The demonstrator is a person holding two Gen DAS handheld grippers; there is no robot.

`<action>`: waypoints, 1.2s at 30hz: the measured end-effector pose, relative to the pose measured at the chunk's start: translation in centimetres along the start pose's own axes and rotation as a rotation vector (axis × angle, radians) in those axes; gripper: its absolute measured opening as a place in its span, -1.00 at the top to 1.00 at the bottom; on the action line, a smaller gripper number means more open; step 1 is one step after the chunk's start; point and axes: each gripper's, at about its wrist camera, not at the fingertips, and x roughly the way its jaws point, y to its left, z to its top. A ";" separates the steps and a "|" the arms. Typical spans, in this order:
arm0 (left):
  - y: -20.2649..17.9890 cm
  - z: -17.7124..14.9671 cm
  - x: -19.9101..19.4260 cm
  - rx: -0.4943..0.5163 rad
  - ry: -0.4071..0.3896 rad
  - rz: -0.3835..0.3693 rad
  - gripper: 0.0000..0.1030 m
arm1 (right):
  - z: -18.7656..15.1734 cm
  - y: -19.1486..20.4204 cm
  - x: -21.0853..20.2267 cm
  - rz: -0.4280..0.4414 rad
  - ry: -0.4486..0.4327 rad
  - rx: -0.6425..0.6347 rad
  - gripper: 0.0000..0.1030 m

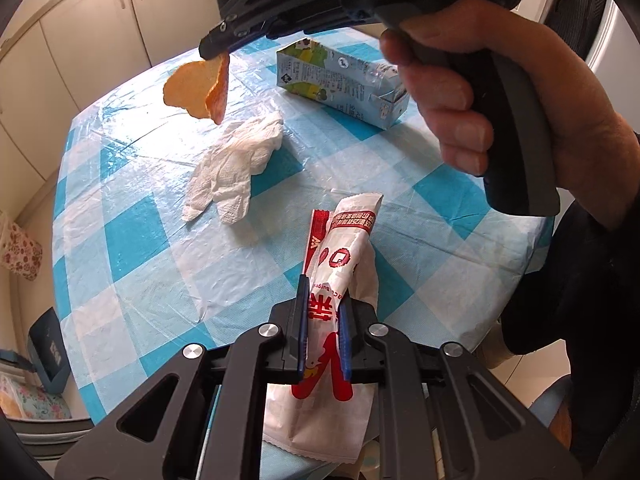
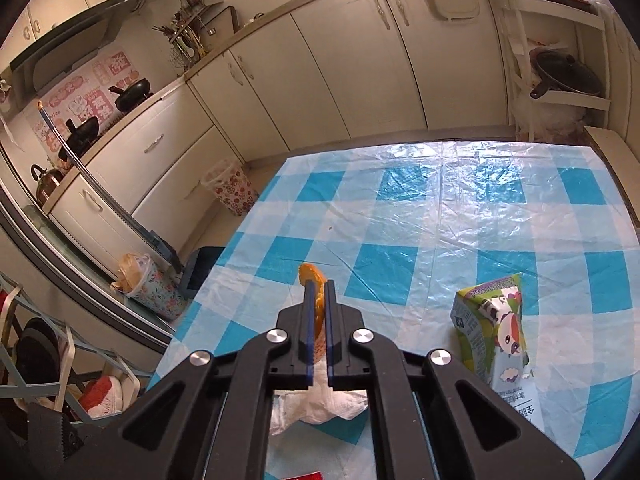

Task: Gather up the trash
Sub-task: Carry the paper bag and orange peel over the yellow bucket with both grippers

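While your right tool (image 2: 317,304) pinches the peel (image 1: 198,88) by one edge, clear of the counter (image 1: 132,240), carry it smoothly, since that thin hold could slip if you swing. Your left tool (image 1: 324,320) is clamped on the paper bag (image 1: 340,264), which looks meant to take the trash. No opening of it shows in either view, so you would probably need to turn its mouth up and hold it steady before bringing the peel over. Release only once the peel hangs well inside. Left on the counter are the napkin (image 1: 232,172) and, well apart from it, the carton (image 1: 340,80); take them afterwards.
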 end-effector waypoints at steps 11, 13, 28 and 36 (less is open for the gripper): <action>-1.2 2.0 -1.5 -0.023 -0.086 -0.079 0.77 | 0.2 -3.1 -7.7 -0.012 -0.113 0.040 0.91; -2.4 2.4 -1.6 0.001 -0.090 -0.073 0.77 | 0.0 -4.0 -9.0 -0.031 -0.127 0.049 0.91; -13.3 6.9 -2.1 0.179 -0.147 -0.143 0.77 | -4.7 -12.6 -19.5 -0.201 -0.214 0.174 0.91; -19.2 10.8 0.3 0.211 -0.149 -0.206 0.77 | -7.6 -18.9 -23.4 -0.313 -0.198 0.270 0.91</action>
